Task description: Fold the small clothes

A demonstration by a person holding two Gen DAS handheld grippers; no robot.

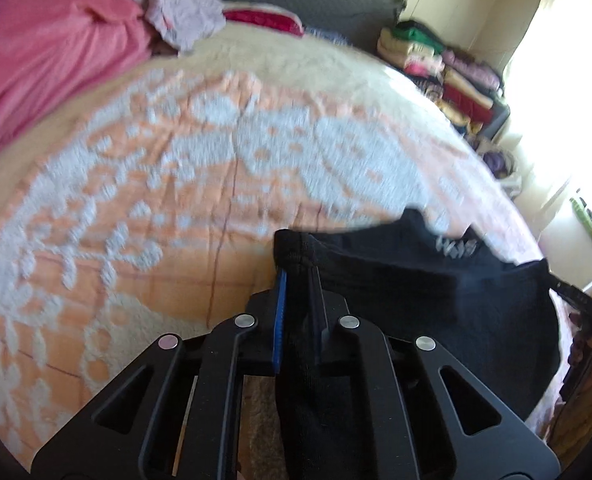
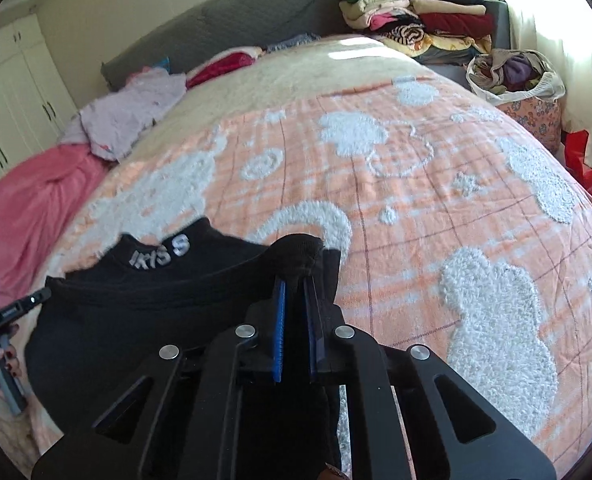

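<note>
Left tongs: my left gripper is clamped tight, its blue pads pinching one top corner of the black garment.
Right tongs: my right gripper is closed the same way on the opposite corner, cloth bunched between the pads.
Garment's place: it hangs stretched between my two grippers, just above the orange-and-white bedspread, near its front edge; the lower part drops out of sight under the tools.
Risk, slipping: each bite takes only a small pinch of cloth near the hem, so I judge a quick tug apart could pull a corner free.
Risk, crooked fold: if one hand travels higher than the other, the neckline will likely land skewed and the fold come out uneven.
Risk, snagging: the bedspread's tufted white patches look fluffy; dragging the garment low could catch it or bunch it.
Writing: pale letters at the neck band read roughly "IKIS S"; motion blur leaves me unsure.
Farther off: a lilac cloth and pink sheet lie at the far side, folded clothes stacked beyond; no readable labels there.
</note>
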